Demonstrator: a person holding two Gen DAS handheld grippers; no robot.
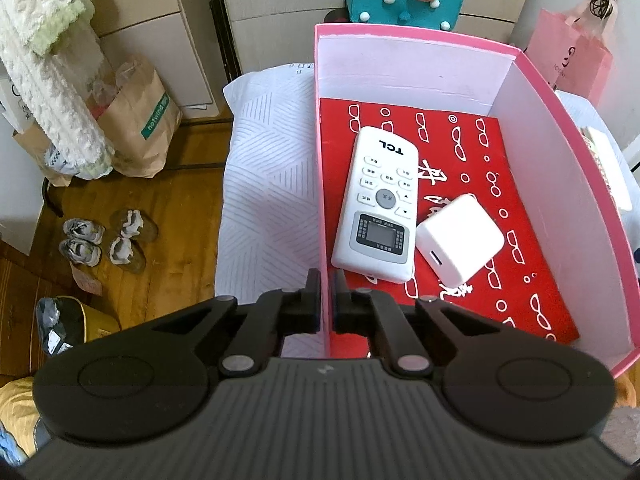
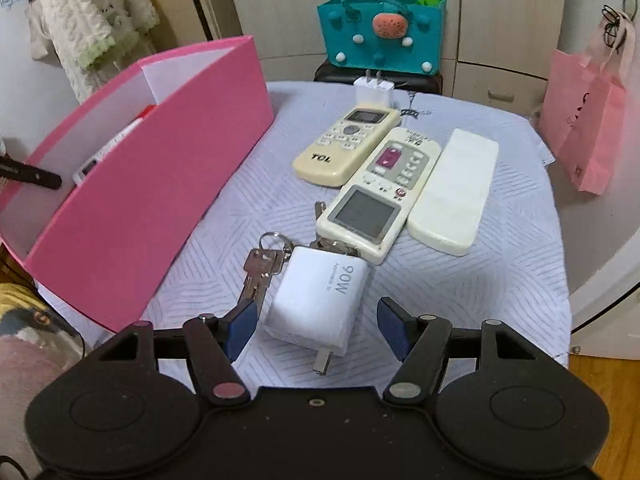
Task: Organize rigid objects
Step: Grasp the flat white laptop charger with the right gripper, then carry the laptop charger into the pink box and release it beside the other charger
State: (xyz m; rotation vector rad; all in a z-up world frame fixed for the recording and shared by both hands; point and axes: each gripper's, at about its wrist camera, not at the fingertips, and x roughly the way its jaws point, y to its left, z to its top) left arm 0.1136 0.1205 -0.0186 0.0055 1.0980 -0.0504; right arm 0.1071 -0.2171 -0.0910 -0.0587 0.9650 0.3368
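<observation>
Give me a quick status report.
Left gripper shut on box wall. Right gripper open around charger. Keys touching charger.

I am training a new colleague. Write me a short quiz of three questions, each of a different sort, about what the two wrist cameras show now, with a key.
1. True or false: the left gripper is shut on the wall of the pink box.
2. Which two things lie inside the box? A) a white TCL remote and a white charger cube; B) keys and a pink bag; C) two remotes.
3. Fill in: between the open fingers of the right gripper lies a white ___ marked 90W.

Key: 1 true; 2 A; 3 charger.
</observation>
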